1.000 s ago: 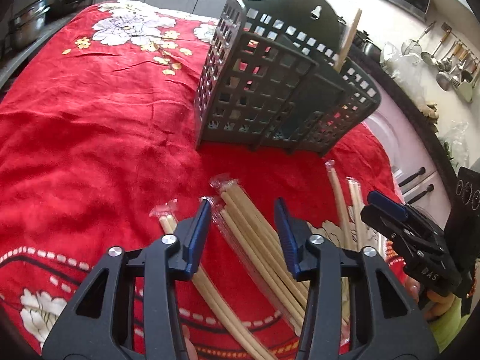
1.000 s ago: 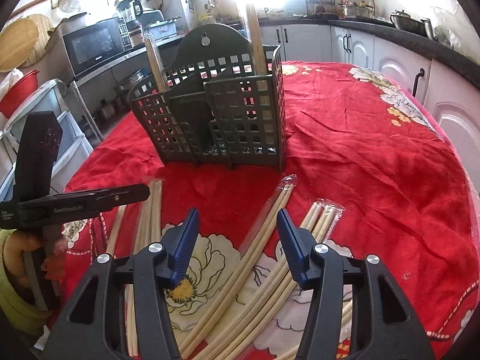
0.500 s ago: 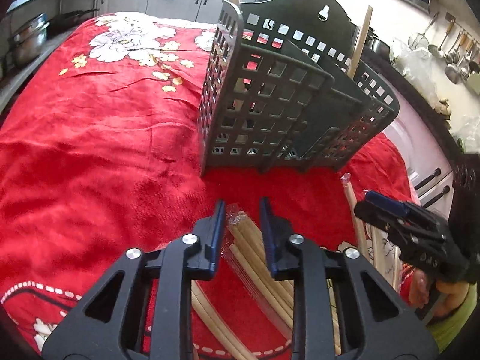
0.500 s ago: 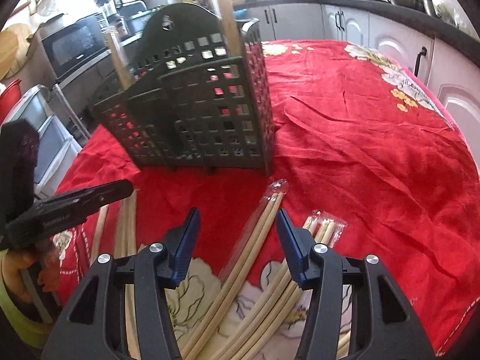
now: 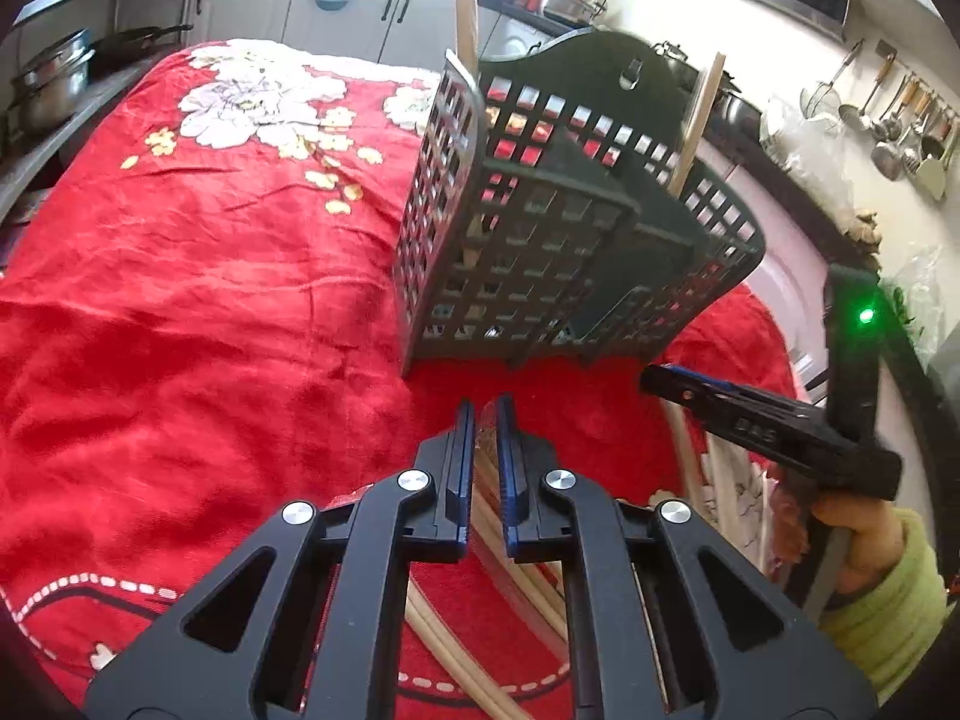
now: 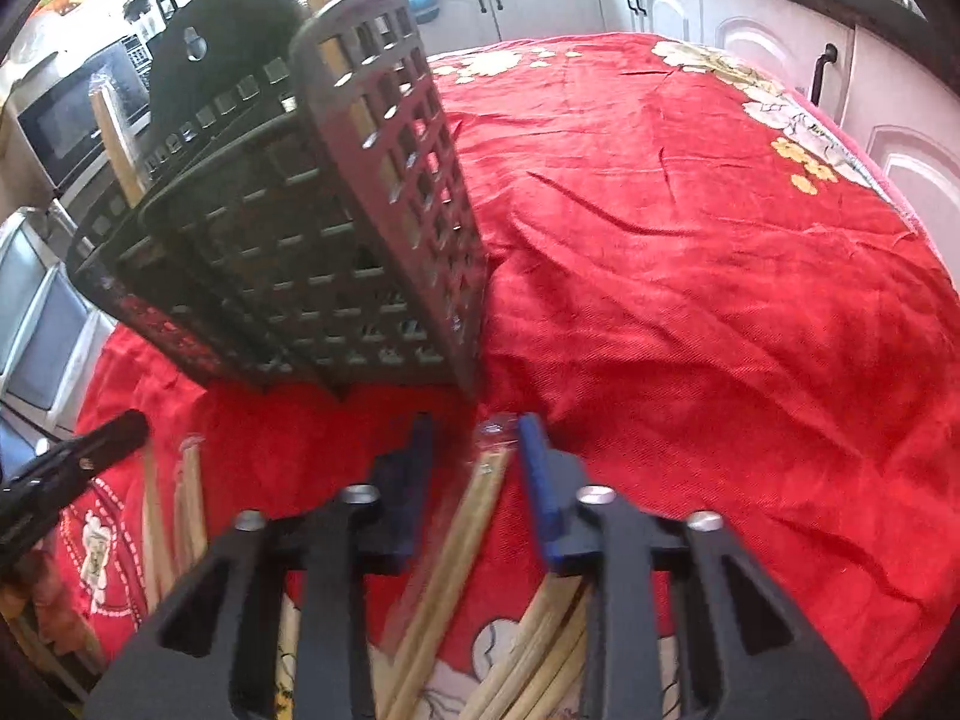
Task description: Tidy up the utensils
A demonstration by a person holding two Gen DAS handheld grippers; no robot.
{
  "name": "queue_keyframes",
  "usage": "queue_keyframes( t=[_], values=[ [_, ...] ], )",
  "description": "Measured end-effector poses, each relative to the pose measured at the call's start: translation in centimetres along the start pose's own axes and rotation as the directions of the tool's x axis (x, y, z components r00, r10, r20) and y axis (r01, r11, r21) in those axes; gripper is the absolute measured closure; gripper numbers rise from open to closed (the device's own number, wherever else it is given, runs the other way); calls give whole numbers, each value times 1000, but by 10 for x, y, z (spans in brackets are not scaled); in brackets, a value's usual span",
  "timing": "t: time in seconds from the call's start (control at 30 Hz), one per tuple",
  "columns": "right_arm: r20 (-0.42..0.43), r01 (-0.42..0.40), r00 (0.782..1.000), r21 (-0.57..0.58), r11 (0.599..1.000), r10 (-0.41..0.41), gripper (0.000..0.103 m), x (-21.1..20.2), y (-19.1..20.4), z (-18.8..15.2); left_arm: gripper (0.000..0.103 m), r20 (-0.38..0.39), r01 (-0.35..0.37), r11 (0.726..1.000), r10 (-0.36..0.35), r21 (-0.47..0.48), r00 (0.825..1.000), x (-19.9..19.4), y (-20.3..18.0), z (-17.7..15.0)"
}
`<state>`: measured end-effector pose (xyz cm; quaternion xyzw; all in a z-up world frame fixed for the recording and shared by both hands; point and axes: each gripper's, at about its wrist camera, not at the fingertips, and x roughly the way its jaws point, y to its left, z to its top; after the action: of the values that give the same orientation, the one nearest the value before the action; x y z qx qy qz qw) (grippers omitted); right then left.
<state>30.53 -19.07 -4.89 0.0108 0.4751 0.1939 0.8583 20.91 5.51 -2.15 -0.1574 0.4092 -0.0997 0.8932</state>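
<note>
Bright daylight, window glare; fisheye-warped edges; right view motion-blurred.

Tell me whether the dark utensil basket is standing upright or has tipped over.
Upright. The utensil basket sits on its base on the red tablecloth, open top upward, with wooden sticks poking up out of it.
</note>
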Motion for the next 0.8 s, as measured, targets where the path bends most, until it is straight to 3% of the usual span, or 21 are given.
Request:
queue_keyframes(
  t=[0.3,0.57,0.8],
  values=[
    [78,-139,987,5,990,138,94,-30,-1,1,100,57,26,1000,-27,16,998,-24,-9,8],
    [182,-250,950,-47,967,254,94,-89,14,-7,100,120,68,997,-72,39,990,-51,-23,20],
    [268,-272,921,-80,959,283,94,-129,19,-12,100,167,96,992,-110,87,980,-72,-44,25]
  ],
)
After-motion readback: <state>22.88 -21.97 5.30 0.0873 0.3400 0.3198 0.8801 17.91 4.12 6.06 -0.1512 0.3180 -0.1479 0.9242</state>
